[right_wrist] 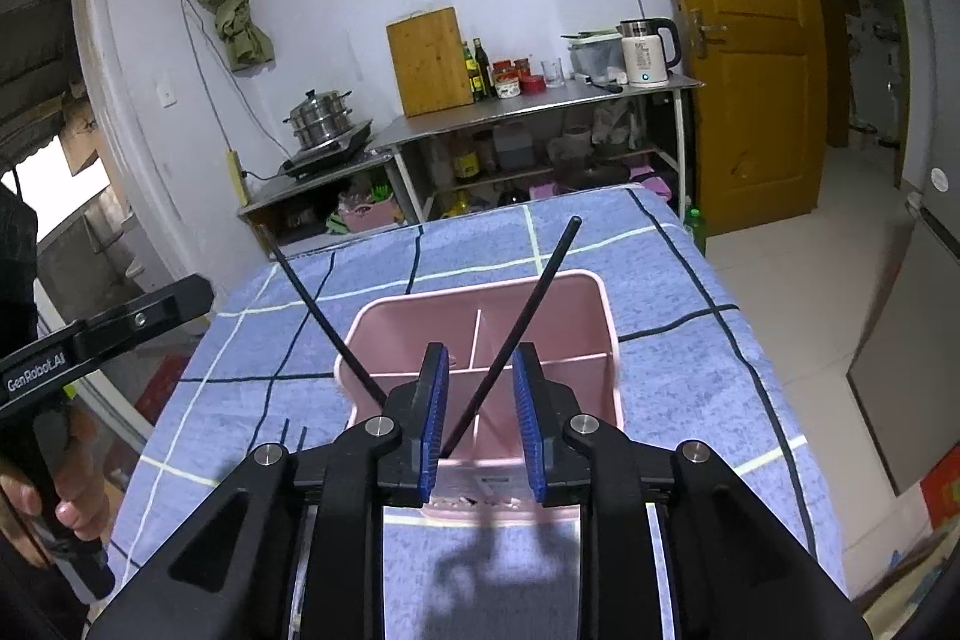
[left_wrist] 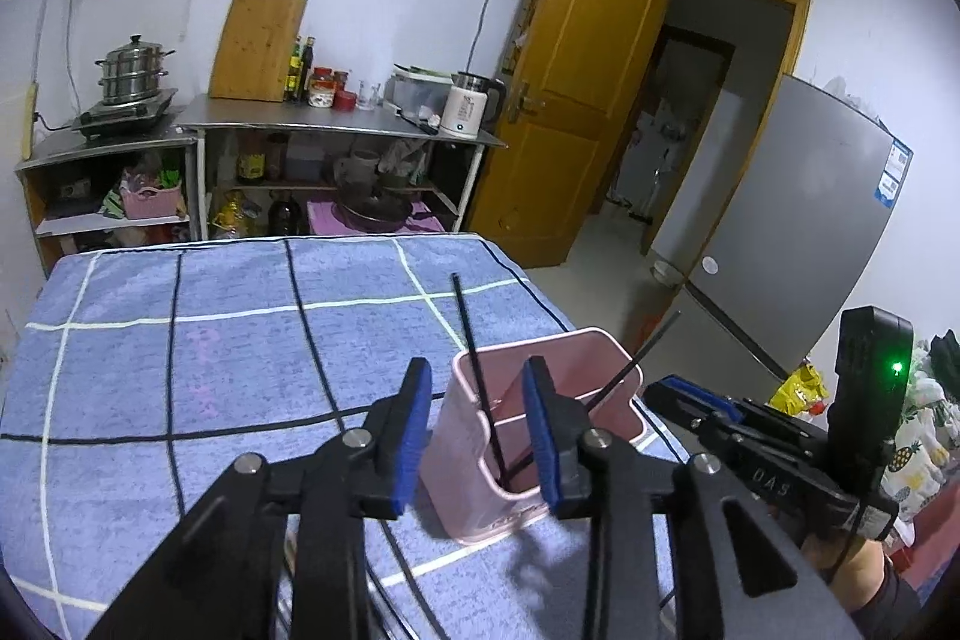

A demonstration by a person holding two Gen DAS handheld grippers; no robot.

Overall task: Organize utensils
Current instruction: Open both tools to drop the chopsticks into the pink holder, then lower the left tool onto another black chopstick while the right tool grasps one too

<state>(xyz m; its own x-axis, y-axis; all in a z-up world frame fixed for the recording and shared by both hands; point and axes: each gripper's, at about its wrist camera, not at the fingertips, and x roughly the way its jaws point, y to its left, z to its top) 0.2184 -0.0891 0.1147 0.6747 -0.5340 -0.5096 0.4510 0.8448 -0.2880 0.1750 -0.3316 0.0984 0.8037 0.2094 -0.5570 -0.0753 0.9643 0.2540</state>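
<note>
Jaws of both grippers spread, gripping nothing; two black chopsticks (right_wrist: 528, 322) lean crossed inside the pink holder (right_wrist: 591, 340)

The room is evenly and rather coolly lit from above, and the pale walls look faintly blue. A soft dark shadow (right_wrist: 480, 568) falls on the checked cloth (right_wrist: 672, 400) just in front of the pink holder (right_wrist: 384, 322). Both views bend hard at their edges, where the door (left_wrist: 576, 76) bows and black corners close in, while the centre stays sharp, with slight smear at the far right floor.
</note>
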